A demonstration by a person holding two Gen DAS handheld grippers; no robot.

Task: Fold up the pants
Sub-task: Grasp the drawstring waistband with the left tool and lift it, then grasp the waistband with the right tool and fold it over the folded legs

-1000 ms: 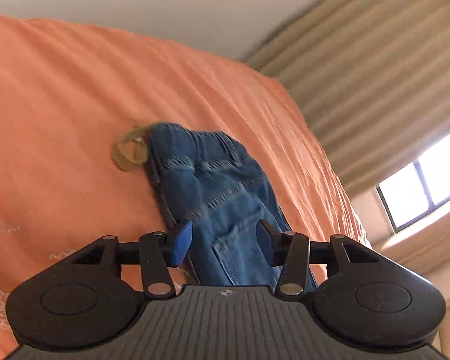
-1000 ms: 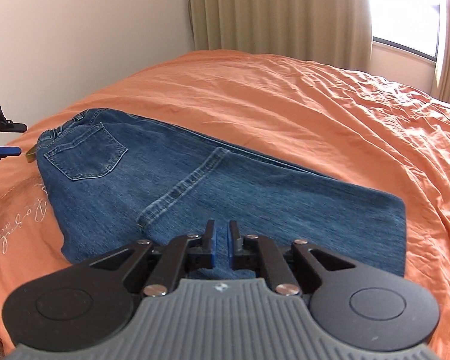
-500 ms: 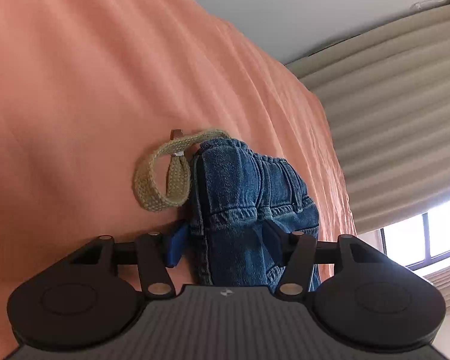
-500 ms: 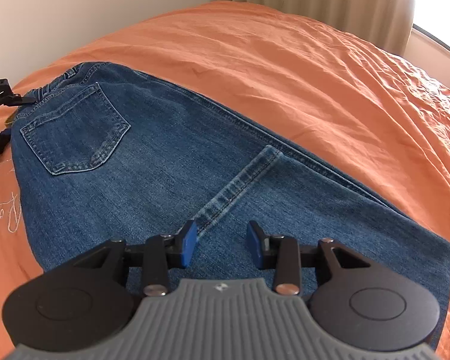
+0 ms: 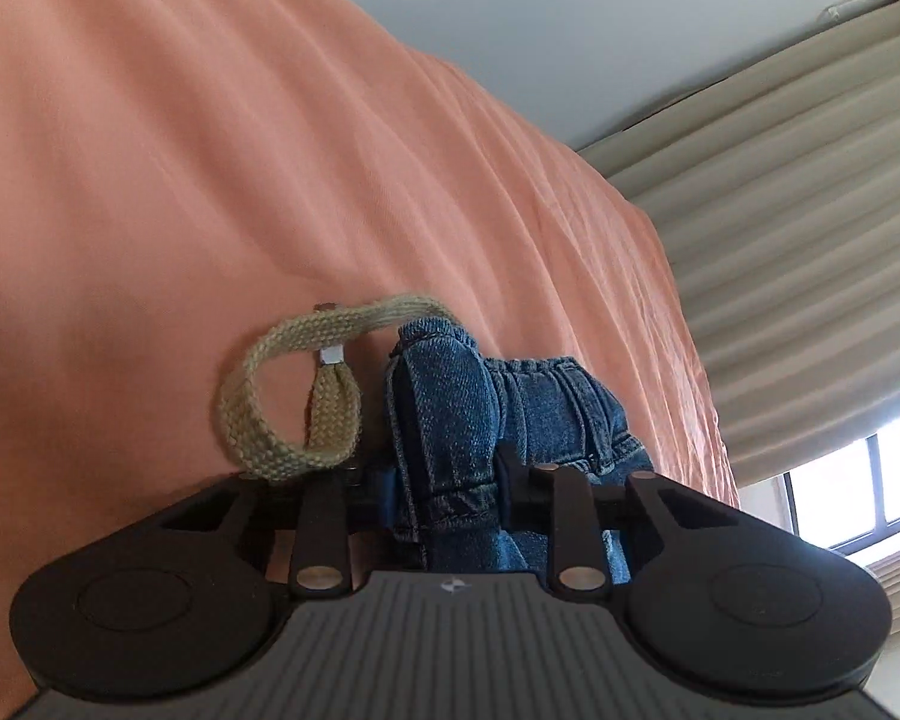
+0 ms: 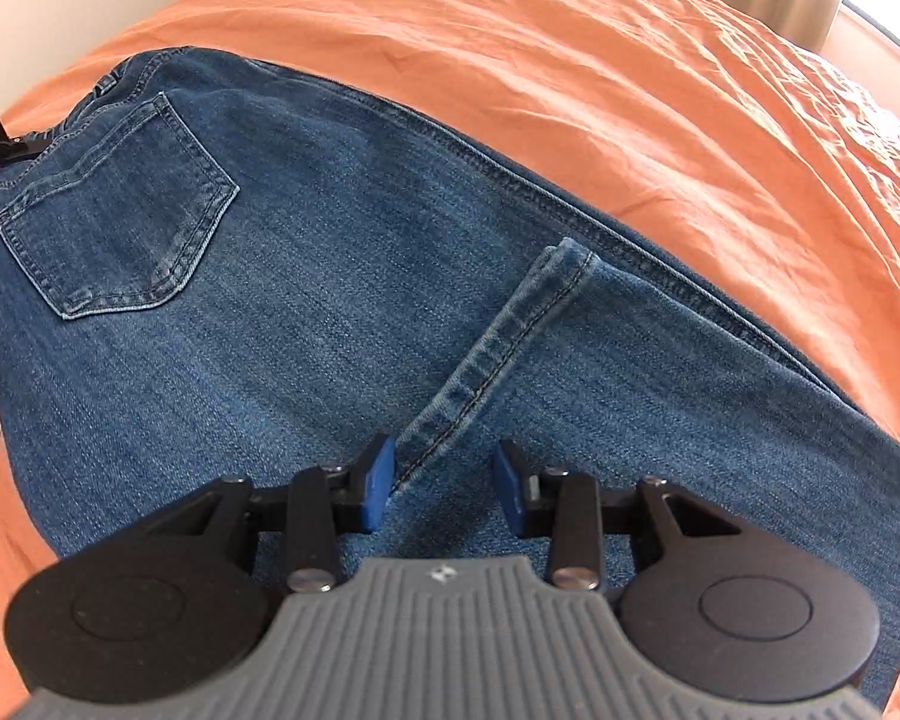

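The pants, folded on the orange bedspread, have their waistband pinched in my left gripper beside a woven belt loop, while my right gripper hangs spread over the hem.

Bunched jeans hide the left gripper's fingertips; the woven belt's far end vanishes behind the jeans.

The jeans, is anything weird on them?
A tan woven belt loop pokes out beside the bunched waistband the left gripper pinches. The jeans otherwise lie flat on the orange bedspread; the right gripper hangs open.
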